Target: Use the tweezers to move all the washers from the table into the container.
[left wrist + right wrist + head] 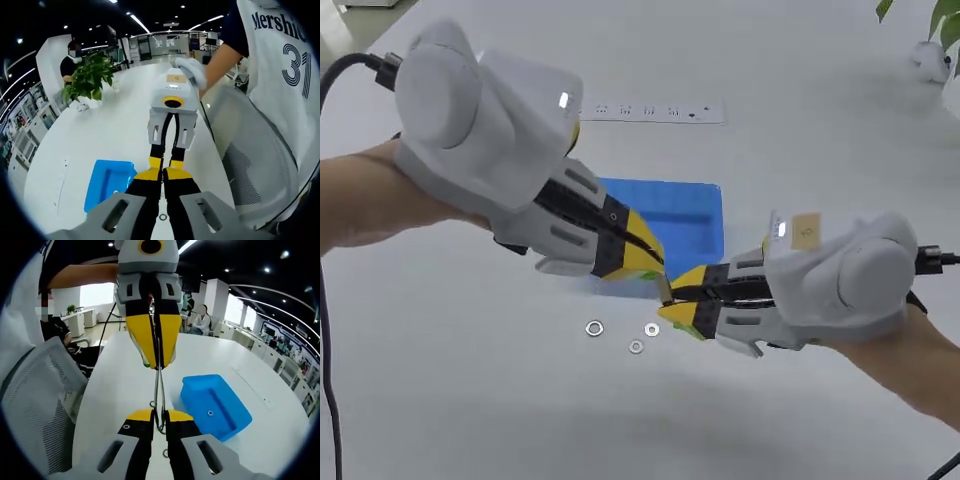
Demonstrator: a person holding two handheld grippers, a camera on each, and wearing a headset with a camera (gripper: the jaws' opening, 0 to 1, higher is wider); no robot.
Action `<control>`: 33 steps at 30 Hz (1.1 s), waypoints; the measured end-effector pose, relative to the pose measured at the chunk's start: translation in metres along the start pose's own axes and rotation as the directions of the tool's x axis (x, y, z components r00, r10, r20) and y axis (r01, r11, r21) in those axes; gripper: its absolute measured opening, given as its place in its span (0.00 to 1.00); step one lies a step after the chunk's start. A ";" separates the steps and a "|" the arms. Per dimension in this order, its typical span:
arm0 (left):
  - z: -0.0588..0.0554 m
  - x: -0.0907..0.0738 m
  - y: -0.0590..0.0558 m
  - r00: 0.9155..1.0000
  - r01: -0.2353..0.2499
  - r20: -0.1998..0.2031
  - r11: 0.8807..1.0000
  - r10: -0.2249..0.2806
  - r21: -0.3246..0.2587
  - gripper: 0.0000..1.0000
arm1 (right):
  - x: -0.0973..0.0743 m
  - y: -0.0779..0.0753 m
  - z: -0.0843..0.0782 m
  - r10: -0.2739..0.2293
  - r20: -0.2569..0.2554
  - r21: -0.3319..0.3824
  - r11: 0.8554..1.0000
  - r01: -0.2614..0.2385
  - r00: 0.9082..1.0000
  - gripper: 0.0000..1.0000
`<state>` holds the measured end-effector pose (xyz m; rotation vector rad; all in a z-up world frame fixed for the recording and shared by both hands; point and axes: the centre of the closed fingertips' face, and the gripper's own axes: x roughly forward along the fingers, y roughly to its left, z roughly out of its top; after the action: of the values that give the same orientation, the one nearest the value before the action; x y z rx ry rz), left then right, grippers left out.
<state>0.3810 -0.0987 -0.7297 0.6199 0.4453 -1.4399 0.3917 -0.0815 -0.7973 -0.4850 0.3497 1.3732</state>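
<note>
Silver tweezers (158,387) hang in the air between my two grippers, end to end. My left gripper (655,265) comes in from the upper left and is shut on one end. My right gripper (672,297) comes in from the right and is shut on the other end. The right gripper view has its own jaws (160,415) closed around the tweezers and the left gripper (157,362) facing it. Three washers (594,328) lie on the white table just below the jaw tips. The blue container (670,225) sits behind them, with one washer (210,413) inside.
A white power strip (650,110) lies on the table beyond the container. A potted plant (90,77) stands at the table's far end. A mesh chair (45,405) is beside the table, and people sit in the background.
</note>
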 end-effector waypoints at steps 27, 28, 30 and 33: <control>0.011 -0.012 0.057 1.000 -0.031 0.005 0.998 0.031 0.055 0.05 | 0.003 -0.051 0.029 0.016 0.058 -0.050 0.999 -0.013 0.998 0.09; 0.011 -0.012 0.059 0.999 -0.032 0.006 0.998 0.032 0.054 0.05 | 0.003 -0.053 0.029 0.017 0.059 -0.050 0.999 -0.014 0.998 0.09; 0.011 -0.011 0.062 0.999 -0.032 0.010 0.998 0.032 0.053 0.05 | 0.003 -0.056 0.029 0.018 0.062 -0.049 0.999 -0.015 0.998 0.09; 0.012 -0.010 0.066 0.999 -0.032 0.011 0.998 0.031 0.055 0.06 | 0.004 -0.060 0.028 0.018 0.065 -0.045 0.999 -0.016 0.998 0.09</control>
<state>0.4441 -0.0971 -0.7063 0.6605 0.3871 -1.4286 0.4500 -0.0707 -0.7684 -0.4732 0.2705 1.4125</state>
